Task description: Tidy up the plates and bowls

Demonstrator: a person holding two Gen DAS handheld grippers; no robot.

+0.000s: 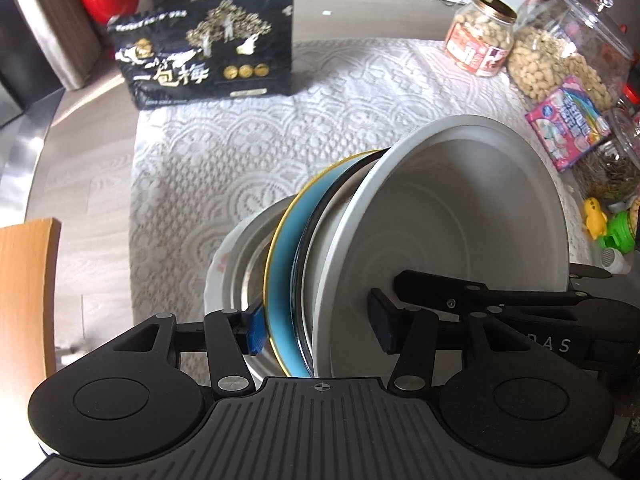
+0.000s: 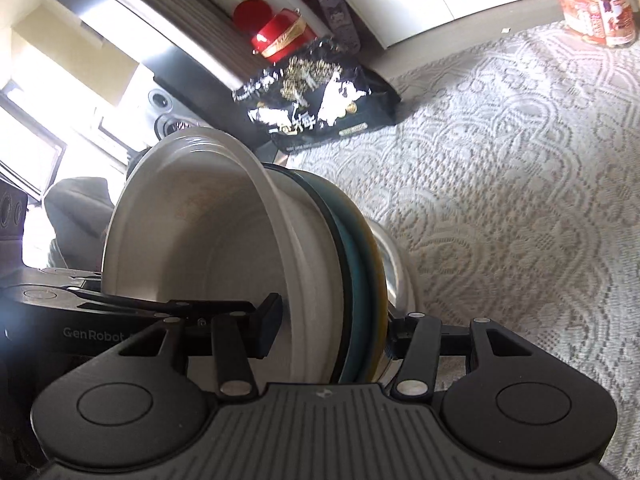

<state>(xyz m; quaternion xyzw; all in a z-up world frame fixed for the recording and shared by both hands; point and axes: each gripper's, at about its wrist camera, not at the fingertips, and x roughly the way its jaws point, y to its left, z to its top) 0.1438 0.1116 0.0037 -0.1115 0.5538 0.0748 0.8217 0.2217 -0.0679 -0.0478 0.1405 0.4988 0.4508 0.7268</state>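
A stack of dishes is held on edge above the lace tablecloth (image 1: 224, 160): a white bowl (image 1: 448, 216), a dark-rimmed dish (image 1: 308, 248) and a blue plate (image 1: 284, 248) with a yellow rim. Behind them is a steel bowl (image 1: 248, 252) inside a white plate. My left gripper (image 1: 320, 328) is shut on the stack, one finger inside the white bowl, one against the blue plate. My right gripper (image 2: 332, 332) clamps the same stack; the white bowl (image 2: 208, 240) and blue plate (image 2: 356, 264) show between its fingers. The other gripper (image 1: 500, 300) reaches into the bowl.
A black snack bag (image 1: 204, 52) stands at the table's far side. Jars of peanuts (image 1: 480, 36) and a large glass jar (image 1: 568, 48) stand at the far right, with a pink candy packet (image 1: 568, 128) and small toys (image 1: 600, 224). A wooden chair (image 1: 24, 296) is at the left.
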